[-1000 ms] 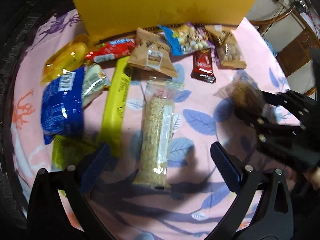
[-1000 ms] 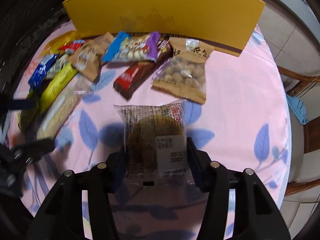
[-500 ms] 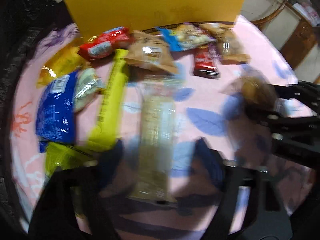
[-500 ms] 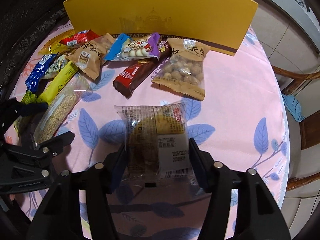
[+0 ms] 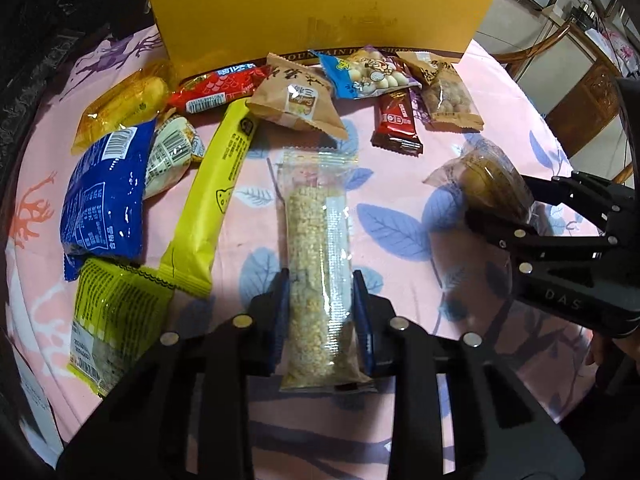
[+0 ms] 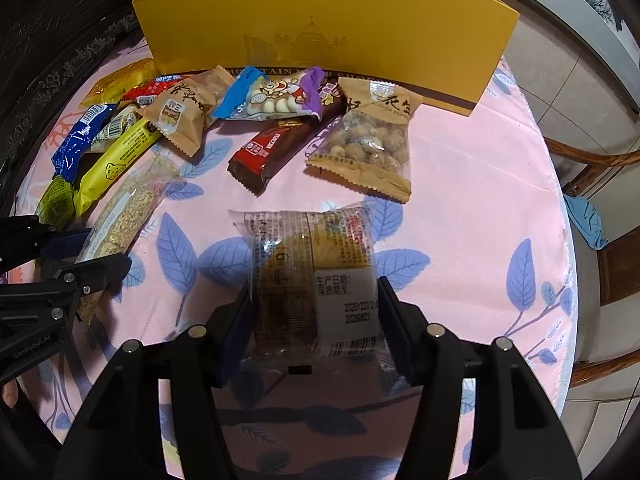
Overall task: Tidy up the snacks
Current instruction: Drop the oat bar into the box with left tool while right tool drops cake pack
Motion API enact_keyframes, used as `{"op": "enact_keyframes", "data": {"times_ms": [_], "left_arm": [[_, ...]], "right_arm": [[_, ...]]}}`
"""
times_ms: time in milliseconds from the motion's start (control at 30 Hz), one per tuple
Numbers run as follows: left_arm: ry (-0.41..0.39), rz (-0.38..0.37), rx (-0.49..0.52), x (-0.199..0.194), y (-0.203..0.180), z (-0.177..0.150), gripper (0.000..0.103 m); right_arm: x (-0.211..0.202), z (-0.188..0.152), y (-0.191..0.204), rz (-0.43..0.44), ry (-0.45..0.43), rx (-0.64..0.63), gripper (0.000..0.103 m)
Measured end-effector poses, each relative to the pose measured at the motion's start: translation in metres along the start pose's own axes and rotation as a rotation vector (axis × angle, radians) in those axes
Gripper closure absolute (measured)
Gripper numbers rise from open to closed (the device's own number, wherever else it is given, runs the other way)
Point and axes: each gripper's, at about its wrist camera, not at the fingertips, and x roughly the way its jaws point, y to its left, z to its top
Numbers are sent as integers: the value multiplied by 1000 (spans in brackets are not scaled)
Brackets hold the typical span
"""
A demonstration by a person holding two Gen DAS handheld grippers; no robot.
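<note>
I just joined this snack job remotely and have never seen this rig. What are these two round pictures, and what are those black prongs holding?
No robot arm here: a person carries two hand-held grippers, each with a fisheye camera looking along its jaws.

Left-wrist view: the left gripper is closing its jaws on a long clear packet of pale grain bar.

Right-wrist view: the right gripper holds a clear-wrapped brown cake with a white date label.

Other snack packets lie on the pink leaf-print tablecloth, before an upright yellow cardboard box.

wooden chair (image 6: pixel 600 248) at right, tiled floor (image 6: pixel 560 80) (pale).
</note>
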Motion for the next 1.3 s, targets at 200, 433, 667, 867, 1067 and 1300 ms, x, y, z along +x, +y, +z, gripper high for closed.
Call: {"op": "enact_keyframes", "data": {"times_ms": [200,433,667,867,1067,1300], "left_arm": [[-11,40,24,-1,-5,-1,74],[-59,41,-44,-31,8,13,74],[-159,55,-81,-83,5,54,74],[-257,53,-150,-121,12,126,74],[-287,68,-173,-119,15,198,74],[-274,73,-170,-103,21,233,74]], "right_arm": [[0,2,1,4,1,13,47],[-24,5,-2,57,-31,31,48],[-83,40,-10,61,-197,32,48],[-121,101,-28,61,-333,66,48],[-133,167,-32,71,-418,75,48],[-118,198,-38,63,-412,97,48]]}}
